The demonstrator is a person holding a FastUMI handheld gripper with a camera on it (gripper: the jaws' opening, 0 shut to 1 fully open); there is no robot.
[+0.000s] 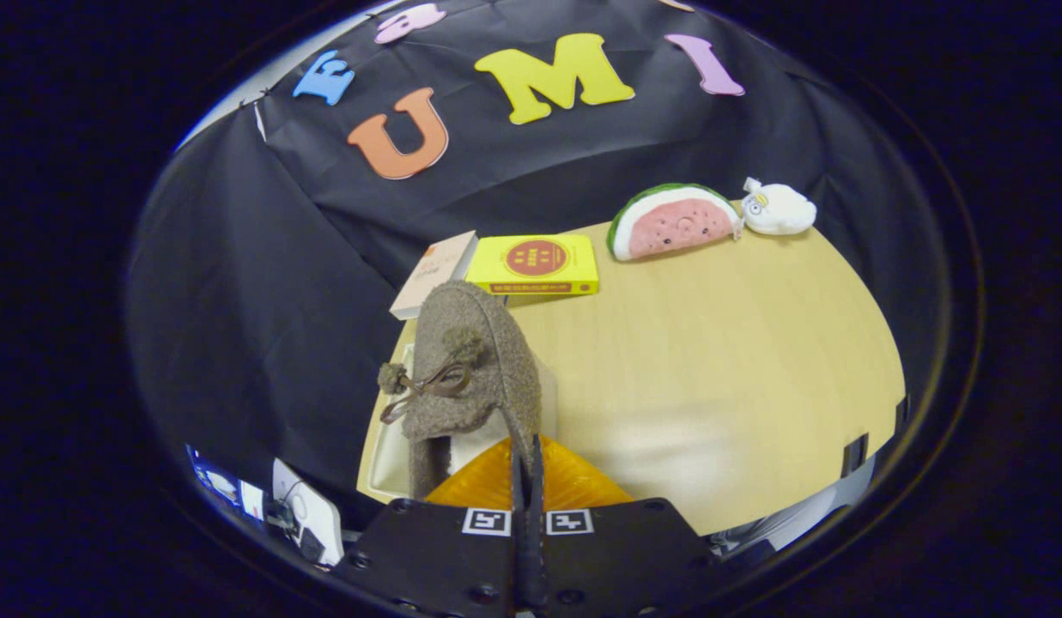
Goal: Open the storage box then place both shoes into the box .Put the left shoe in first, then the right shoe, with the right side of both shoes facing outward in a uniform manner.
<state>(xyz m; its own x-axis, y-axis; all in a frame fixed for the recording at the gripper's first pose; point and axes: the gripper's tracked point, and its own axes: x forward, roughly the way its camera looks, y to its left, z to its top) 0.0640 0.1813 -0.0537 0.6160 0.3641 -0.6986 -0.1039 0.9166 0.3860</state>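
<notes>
A grey-brown felt shoe (475, 343) with pom-poms and a brown lace bow hangs just ahead of the fingers, toe pointing down. My gripper (526, 459) is shut on the thin rim of the shoe's opening, the two fingers pressed close together. Under the shoe I see the white storage box (383, 468) at the table's near left corner, most of it hidden by the shoe. An orange ribbed panel (573, 485), apparently the box's flap, lies right behind the fingers.
On the wooden table (719, 360), a yellow book (535, 264) and a beige book (434, 273) lie beyond the shoe. A watermelon plush (672, 221) and a white plush (778, 209) rest at the far right. Some white devices (307, 515) sit low, left of the table.
</notes>
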